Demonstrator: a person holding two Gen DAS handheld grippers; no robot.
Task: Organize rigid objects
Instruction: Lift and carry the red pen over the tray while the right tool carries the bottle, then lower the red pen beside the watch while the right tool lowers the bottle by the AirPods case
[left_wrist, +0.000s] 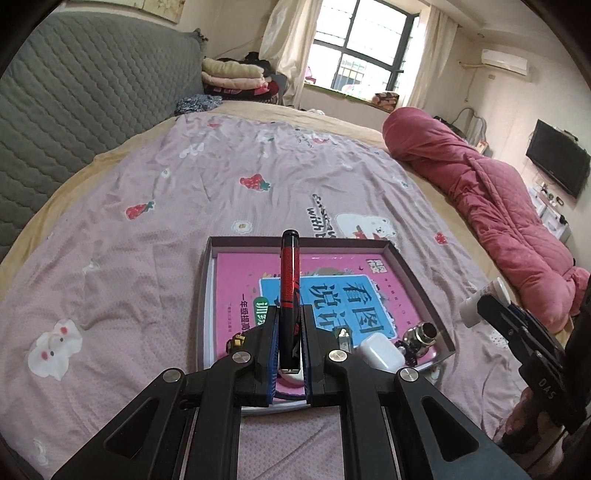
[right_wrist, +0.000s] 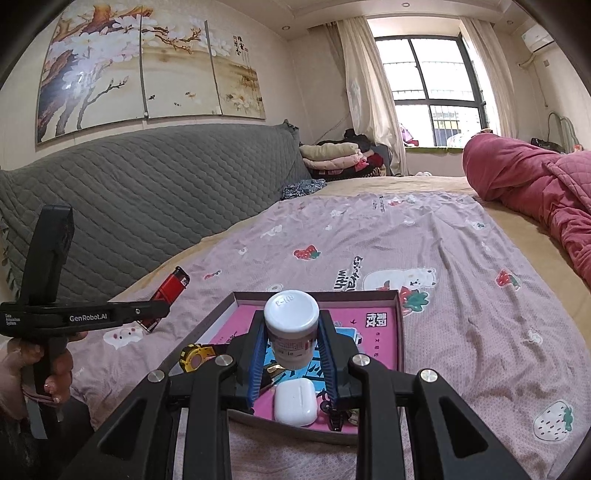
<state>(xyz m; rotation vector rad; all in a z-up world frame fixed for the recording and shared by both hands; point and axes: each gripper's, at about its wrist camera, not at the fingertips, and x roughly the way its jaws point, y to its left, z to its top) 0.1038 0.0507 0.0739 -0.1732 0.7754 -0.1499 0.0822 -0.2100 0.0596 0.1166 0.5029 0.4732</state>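
Currently clamped in the left gripper (left_wrist: 289, 347): a slim red-and-black lighter (left_wrist: 290, 295), blue pads (left_wrist: 272, 354) pressed on both its sides, its black cap aimed over the far rim of the shallow dark cardboard box lid (left_wrist: 413, 273) lying on the pink strawberry-print bedsheet (left_wrist: 147, 258). Seen from the right wrist camera, held off the box's left edge, above the sheet, red body (right_wrist: 173, 288) poking past the fingertips. Inside the box: a pink and blue children's workbook (left_wrist: 332, 291) covering the floor; at the near left corner, a small yellow and black tape measure (right_wrist: 195, 356); along the near edge, a white rounded earbud case (right_wrist: 294, 402), then a dark keyring cluster (left_wrist: 406, 349) and a shiny metal cylinder (left_wrist: 424, 332) towards the near right corner. Gripped in the right gripper (right_wrist: 291, 350): a small white plastic jar with a white screw lid (right_wrist: 291, 325), pads tight against its sides, held above the middle of the box. Beyond the bed's right edge area, a rolled red quilted blanket (left_wrist: 498, 206).
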